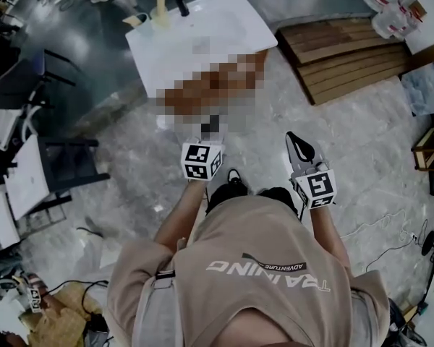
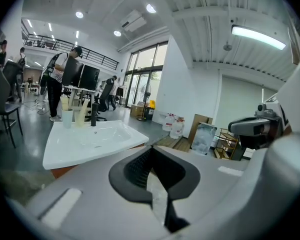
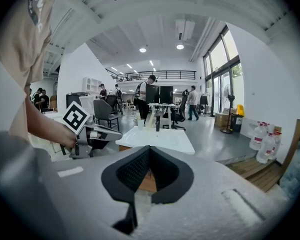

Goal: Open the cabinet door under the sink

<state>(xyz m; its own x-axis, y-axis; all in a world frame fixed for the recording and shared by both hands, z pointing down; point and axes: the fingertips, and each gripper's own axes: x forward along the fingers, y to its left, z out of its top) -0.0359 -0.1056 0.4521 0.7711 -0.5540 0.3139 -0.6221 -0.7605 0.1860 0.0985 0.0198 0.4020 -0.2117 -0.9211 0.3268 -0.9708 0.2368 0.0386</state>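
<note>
The white sink basin (image 1: pixel 202 31) stands on a brown wooden cabinet (image 1: pixel 224 78); its front is under a mosaic patch in the head view. A black tap (image 1: pixel 179 2) and cups sit at the basin's far edge. My left gripper (image 1: pixel 210 130) points at the cabinet from just in front of it, jaws together with nothing between them. In the left gripper view the basin (image 2: pixel 85 141) lies ahead left of the gripper (image 2: pixel 151 148). My right gripper (image 1: pixel 292 137) hangs to the right, short of the cabinet, shut and empty. The right gripper view shows the gripper (image 3: pixel 149 147) aimed at the cabinet wood (image 3: pixel 149 181).
Wooden planks (image 1: pixel 347 56) lie stacked right of the sink, with water bottles (image 1: pixel 390 13) behind them. A dark chair (image 1: pixel 65 161) and white boards stand at the left. Cables (image 1: pixel 390 230) run over the floor at the right. People stand at desks in the background.
</note>
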